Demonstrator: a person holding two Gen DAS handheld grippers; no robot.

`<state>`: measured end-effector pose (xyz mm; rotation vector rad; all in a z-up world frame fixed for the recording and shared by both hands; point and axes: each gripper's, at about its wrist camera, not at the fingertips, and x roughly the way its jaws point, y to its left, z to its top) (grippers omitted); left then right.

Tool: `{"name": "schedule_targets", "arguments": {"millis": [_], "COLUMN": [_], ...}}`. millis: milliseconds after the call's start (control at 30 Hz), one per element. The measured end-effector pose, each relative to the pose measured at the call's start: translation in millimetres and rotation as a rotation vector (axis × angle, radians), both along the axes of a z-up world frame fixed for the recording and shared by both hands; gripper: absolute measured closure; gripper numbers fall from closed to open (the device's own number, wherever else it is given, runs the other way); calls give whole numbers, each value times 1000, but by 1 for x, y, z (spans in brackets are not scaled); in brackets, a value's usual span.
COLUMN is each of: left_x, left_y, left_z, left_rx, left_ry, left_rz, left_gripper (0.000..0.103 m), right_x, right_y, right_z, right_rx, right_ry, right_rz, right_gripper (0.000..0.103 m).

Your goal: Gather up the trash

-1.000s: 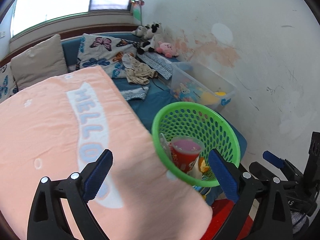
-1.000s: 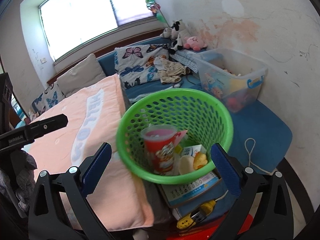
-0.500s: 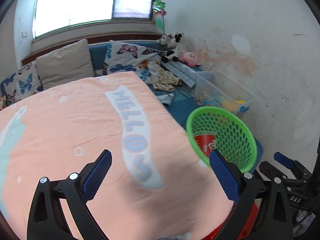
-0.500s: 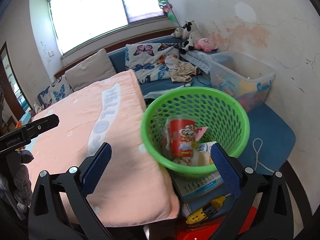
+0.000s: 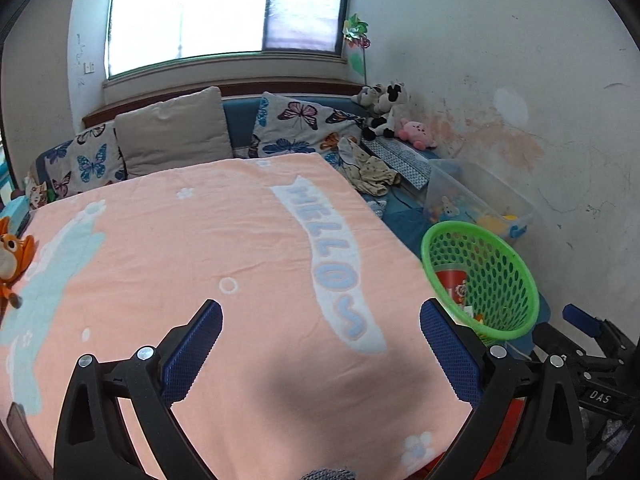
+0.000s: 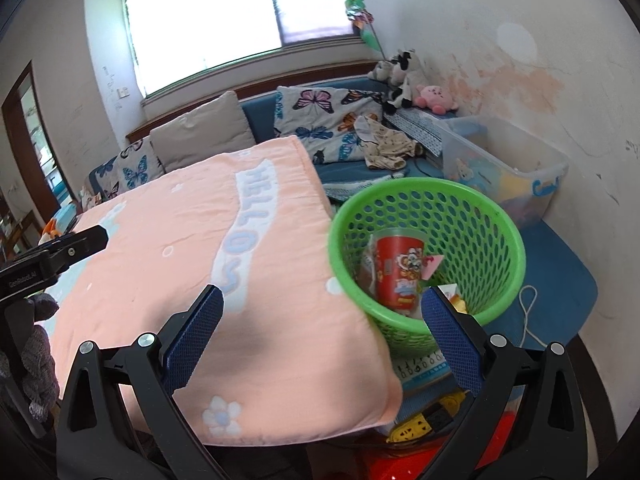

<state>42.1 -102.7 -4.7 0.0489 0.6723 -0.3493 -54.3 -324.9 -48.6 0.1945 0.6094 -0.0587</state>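
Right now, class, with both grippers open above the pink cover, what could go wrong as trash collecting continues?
1. The green basket stands beside the cover's edge on a book; a knock might tip it, spilling the red cup.
2. The orange plush toy on the pink cover could be mistaken for trash.
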Motion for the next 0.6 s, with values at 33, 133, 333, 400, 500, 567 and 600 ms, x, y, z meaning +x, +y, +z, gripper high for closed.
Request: {"name": "schedule_targets", "arguments": {"millis": [33,133,333,400,500,567,600], "left_x": [-2,-4,-9,-13,-16,-17,-17], "left_y": [3,13,30,34,38,41,43], "left_z": [0,-1,-2,-2,-3,-3,-3], "left_rx": [6,6,-4,2,8,9,5], "left_ry": [-3,-4,-11,-23,-30,-34,-33], "left_rz": [11,37,89,104,118,127,129], "left_gripper": [7,7,7,7,7,7,7], "right_x": [-1,-3,-2,-2,-2,-3,-3], "right_y": [2,12,27,31,37,42,43], "right_z": [0,-2,-2,-2,-1,0,1], "right_rx": [-4,-19,-17,-20,-37,-49,-53], "right_ry": [-1,-7,-15,-20,-30,-39,-44], "right_rz": [4,28,52,66,76,86,88], "right_gripper": [4,4,4,4,4,4,4]}}
